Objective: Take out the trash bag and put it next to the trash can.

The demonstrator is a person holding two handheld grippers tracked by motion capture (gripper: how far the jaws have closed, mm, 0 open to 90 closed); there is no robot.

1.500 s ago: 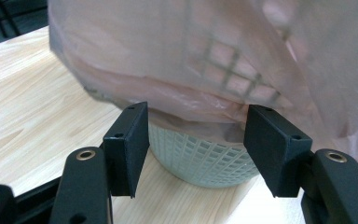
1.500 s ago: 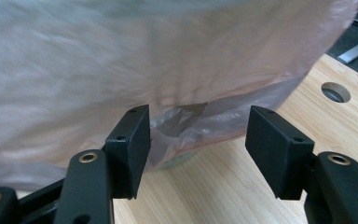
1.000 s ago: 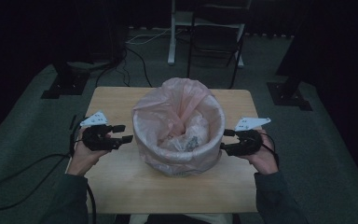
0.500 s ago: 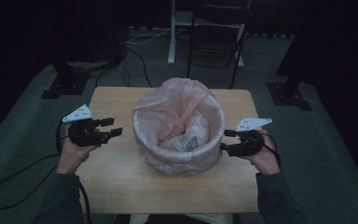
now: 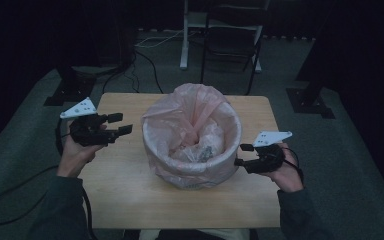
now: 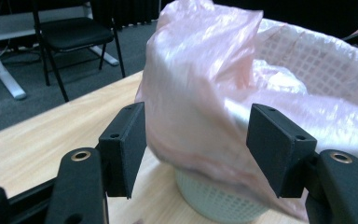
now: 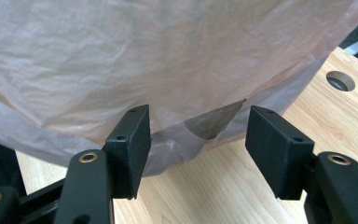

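Observation:
A round white mesh basket (image 6: 214, 200) lined with a thin pink plastic bag (image 5: 192, 125) stands in the middle of the wooden table (image 5: 130, 190); some rubbish lies inside it. My left gripper (image 5: 119, 123) hovers open to the left of the basket, raised off the table, its jaws pointing at the bag (image 6: 200, 84) with nothing between them. My right gripper (image 5: 242, 154) is open at the basket's right side, its jaws close to the bag's hanging edge (image 7: 196, 130) but not pressing on it.
A black chair (image 5: 232, 40) and a white desk leg (image 5: 185, 45) stand on the grey carpet beyond the table. Dark stand bases (image 5: 65, 92) flank the table's far corners. A round hole (image 7: 340, 80) is cut in the tabletop. A cable (image 5: 10, 200) trails over the floor at left.
My left gripper has risen and drifted left, away from the basket's side. The right gripper has stayed in place.

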